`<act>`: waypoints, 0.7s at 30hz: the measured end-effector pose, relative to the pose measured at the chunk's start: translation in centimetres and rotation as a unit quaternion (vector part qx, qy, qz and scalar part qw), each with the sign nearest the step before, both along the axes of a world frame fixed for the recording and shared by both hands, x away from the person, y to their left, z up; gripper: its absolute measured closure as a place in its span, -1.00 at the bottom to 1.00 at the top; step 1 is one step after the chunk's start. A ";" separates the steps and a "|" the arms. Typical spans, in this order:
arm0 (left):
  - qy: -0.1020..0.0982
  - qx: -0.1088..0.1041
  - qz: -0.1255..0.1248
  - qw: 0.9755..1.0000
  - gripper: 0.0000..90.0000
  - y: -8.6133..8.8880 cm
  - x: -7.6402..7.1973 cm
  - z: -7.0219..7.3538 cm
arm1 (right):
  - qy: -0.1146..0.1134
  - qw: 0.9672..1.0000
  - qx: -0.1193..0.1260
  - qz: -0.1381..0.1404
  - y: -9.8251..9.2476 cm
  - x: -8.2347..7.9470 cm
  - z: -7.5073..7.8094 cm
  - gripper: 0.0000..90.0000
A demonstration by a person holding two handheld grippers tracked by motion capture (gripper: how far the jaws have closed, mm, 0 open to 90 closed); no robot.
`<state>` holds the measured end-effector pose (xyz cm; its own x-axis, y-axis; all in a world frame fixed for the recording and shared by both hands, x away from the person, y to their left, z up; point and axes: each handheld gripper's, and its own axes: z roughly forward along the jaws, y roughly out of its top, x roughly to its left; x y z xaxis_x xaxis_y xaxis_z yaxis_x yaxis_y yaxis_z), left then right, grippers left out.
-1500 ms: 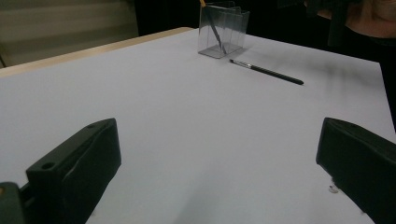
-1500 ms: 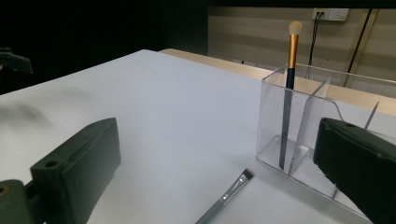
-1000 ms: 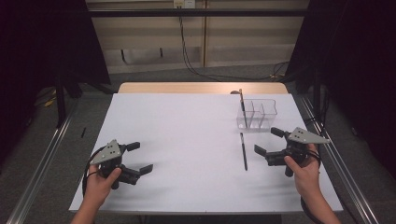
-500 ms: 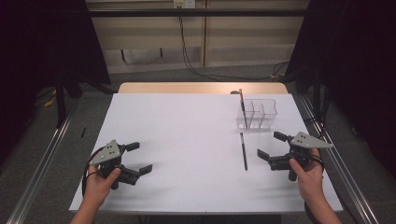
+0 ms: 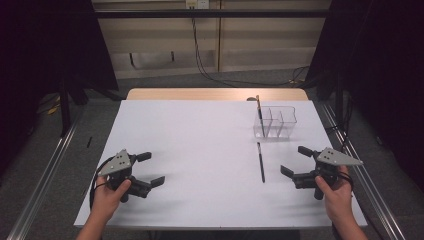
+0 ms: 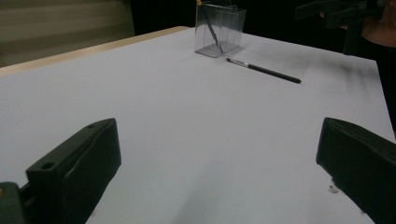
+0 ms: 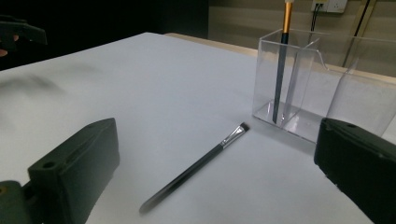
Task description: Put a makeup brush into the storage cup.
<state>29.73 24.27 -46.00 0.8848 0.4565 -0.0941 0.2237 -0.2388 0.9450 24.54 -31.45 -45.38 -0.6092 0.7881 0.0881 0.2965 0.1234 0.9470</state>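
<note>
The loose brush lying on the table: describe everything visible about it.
The brush is slim, with a long black handle, a short silvery ferrule and a small dark bristle tip. It lies flat on the white table, apart from everything else, its bristle end pointing toward the clear plastic organizer just beyond it. Nothing grips it: the right gripper sits open beside it, fingers clear of the handle.
</note>
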 end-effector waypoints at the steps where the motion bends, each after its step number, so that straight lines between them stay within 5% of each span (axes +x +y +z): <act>1: 0.002 -0.002 -0.001 1.000 -1.00 -0.1 0.0 0.0 | 0.001 1.000 -0.002 0.000 -0.1 -0.1 -0.1 -1.00; 21: 0.001 -0.002 -0.007 1.000 -1.00 0.0 0.1 -0.2 | 0.007 1.000 0.007 -0.025 -1.7 -1.6 -1.1 -1.00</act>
